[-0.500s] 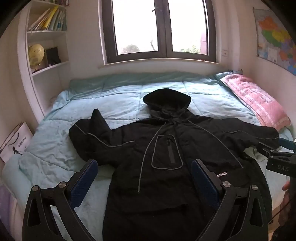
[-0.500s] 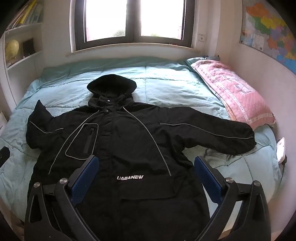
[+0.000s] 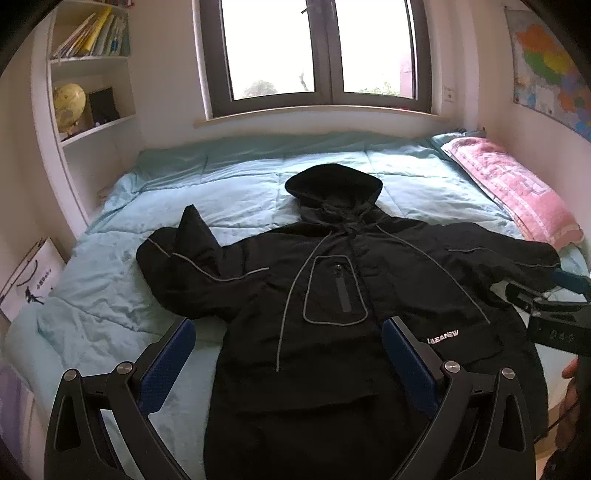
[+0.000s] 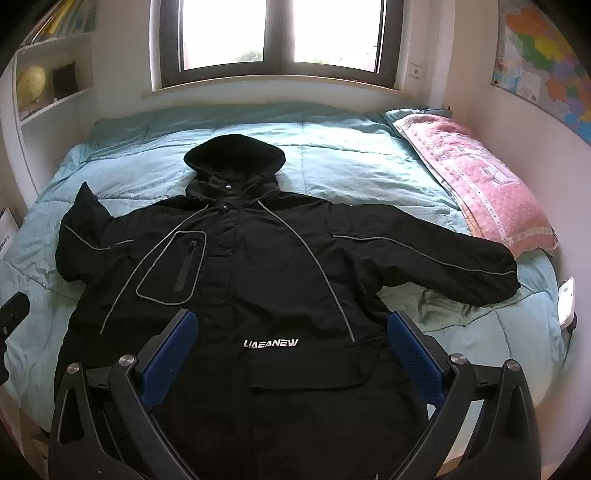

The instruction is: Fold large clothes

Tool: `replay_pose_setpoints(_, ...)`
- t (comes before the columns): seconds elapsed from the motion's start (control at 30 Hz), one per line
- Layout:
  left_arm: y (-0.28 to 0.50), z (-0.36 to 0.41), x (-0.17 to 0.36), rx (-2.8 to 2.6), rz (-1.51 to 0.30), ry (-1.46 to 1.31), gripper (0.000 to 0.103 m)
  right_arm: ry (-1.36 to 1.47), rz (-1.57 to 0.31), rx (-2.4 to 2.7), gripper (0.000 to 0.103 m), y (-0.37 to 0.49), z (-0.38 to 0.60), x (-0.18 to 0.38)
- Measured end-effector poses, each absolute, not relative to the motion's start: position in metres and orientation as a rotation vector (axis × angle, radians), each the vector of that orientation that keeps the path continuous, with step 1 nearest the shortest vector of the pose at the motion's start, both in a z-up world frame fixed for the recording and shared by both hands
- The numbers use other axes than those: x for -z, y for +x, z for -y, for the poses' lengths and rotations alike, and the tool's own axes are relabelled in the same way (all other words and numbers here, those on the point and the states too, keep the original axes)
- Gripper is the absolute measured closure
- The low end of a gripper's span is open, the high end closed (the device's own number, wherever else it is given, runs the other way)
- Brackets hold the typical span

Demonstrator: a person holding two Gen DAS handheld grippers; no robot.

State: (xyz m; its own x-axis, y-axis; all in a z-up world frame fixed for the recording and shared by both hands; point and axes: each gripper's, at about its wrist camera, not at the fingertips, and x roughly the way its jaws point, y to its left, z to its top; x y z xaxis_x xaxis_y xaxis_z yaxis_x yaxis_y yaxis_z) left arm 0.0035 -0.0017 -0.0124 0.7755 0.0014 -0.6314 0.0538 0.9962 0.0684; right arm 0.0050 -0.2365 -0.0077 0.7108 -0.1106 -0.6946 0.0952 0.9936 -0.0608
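- The bed [image 4: 354, 155], under a pale teal quilt, fills the room ahead of both tools and runs back to the window [image 4: 280, 33] on the far wall.
- The black hooded jacket [image 4: 258, 280] lies front-up and spread flat on the quilt, directly ahead of and below both tools, hood [image 4: 234, 155] pointing away toward the window.
- Its sleeve on the right tool's outer side stretches out straight toward the pillow; the other sleeve [image 3: 192, 254], ahead and to the left of the left tool, is bent, with its cuff standing up.
- A pink quilted pillow [image 4: 476, 184] lies far ahead to the right of both tools, along the wall under a coloured map [image 4: 543, 62].
- A white shelf unit [image 3: 92, 122] stands ahead-left of the left tool, holding books and a yellow globe [image 3: 69, 101].
- The left tool [image 3: 288, 354] hangs above the jacket's lower front with its blue pads spread as wide as they go, nothing between them.
- The right tool [image 4: 291, 343] hovers over the jacket's white chest lettering [image 4: 270, 343], likewise spread fully wide and gripping nothing.
- In the left wrist view, the right tool's body shows at the far right edge, beside the jacket's straight sleeve.
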Motion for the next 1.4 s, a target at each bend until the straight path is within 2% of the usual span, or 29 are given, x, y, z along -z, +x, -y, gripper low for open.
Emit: replay_pose_setpoints(1.4, 0.011, 0.015, 0.031, 0.038, -0.753, 0.095, 0.002, 0.045, -0.789, 0.102, 0.0, 0.004, 0.247, 0.013)
